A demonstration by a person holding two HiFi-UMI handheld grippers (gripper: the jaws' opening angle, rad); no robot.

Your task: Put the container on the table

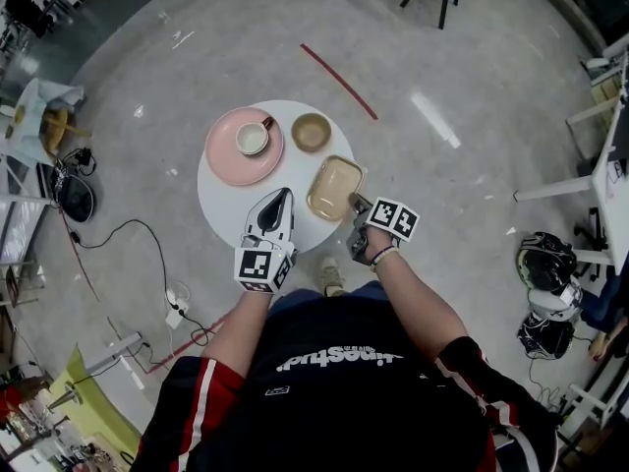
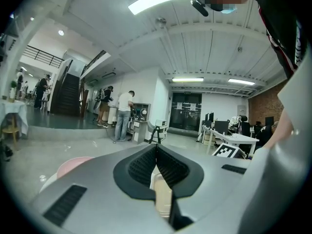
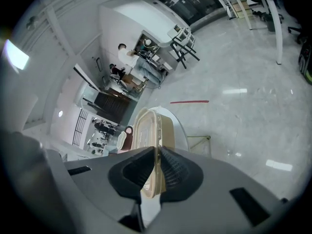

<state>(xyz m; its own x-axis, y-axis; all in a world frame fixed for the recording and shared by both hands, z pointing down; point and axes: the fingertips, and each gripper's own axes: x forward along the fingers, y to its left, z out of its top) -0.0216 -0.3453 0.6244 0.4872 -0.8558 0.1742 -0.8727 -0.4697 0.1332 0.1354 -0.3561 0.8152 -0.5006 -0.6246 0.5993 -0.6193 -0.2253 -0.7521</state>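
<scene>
The left gripper [image 1: 279, 197] is being held with its fingers together and empty, beside the pink plate [image 1: 226, 160]. The tan container [image 1: 332, 187] is being gripped at its rim by the right gripper [image 1: 359, 205], fingers clamped, just over the right edge of the bench [image 1: 218, 200]. If released there tilted, it could be tipped off.

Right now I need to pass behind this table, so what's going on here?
A person holds a two-jaw gripper in each hand over a small round white table. The right gripper is clamped on the rim of a beige rectangular container at the table's right edge; whether it rests there yet is unclear. The left gripper is shut and empty beside it. A pink plate with a white cup and a brown bowl sit on the far side.
</scene>
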